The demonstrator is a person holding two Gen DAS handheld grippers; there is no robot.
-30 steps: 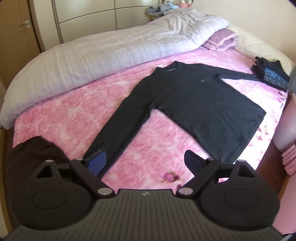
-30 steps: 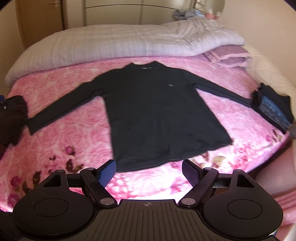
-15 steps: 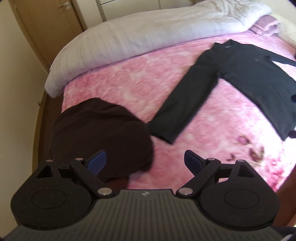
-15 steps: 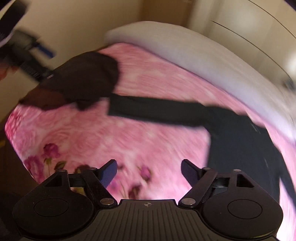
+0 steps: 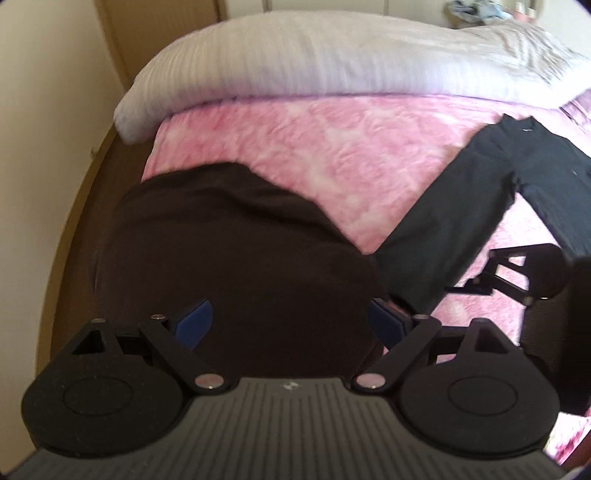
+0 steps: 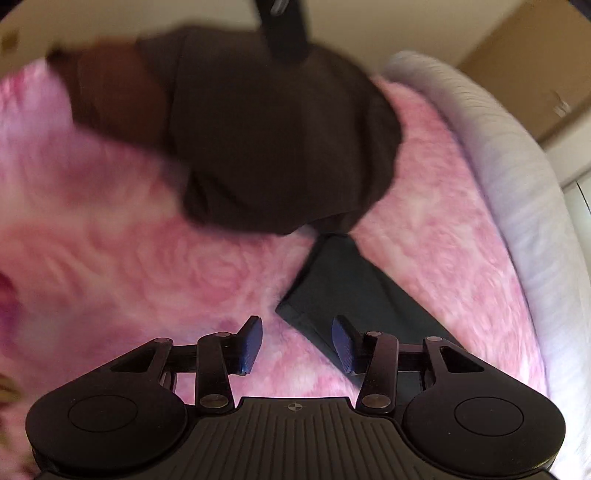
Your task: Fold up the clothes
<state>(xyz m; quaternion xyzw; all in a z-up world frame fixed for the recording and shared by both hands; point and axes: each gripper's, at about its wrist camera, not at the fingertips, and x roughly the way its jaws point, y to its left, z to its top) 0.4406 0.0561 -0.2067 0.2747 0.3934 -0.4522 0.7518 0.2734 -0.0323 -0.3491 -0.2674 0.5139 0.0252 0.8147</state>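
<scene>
I have my right gripper (image 6: 297, 345) angled down over the cuff end (image 6: 314, 295) of the long-sleeved black top (image 5: 517, 192) that lies spread flat on the pink rose-patterned bedspread (image 5: 332, 155). Its blue pads are closing, and the corner of the cuff sits between them, though I see no pad pressing on cloth yet. I judge the sleeve is laid out straight so that I can lift it by the end and fold it across the body.

My left gripper (image 5: 291, 323) has its jaws wide apart, hanging over the crumpled dark brown garment (image 5: 240, 251) heaped at the bed's corner; nothing is between the pads that I can call held. The brown heap lies just beside the cuff, touching or overlapping its tip in the right wrist view, so I would watch that I pinch only the sleeve.

The rolled white quilt (image 5: 332, 55) runs along the far side of the bed, leaving the middle as a folding surface.

Much is unclear: the right wrist view is smeared, the top's body and far sleeve are cut off at the frame edge, and a dark blurred shape (image 6: 284, 26) at the upper edge is probably my other tool, though I cannot be sure.
</scene>
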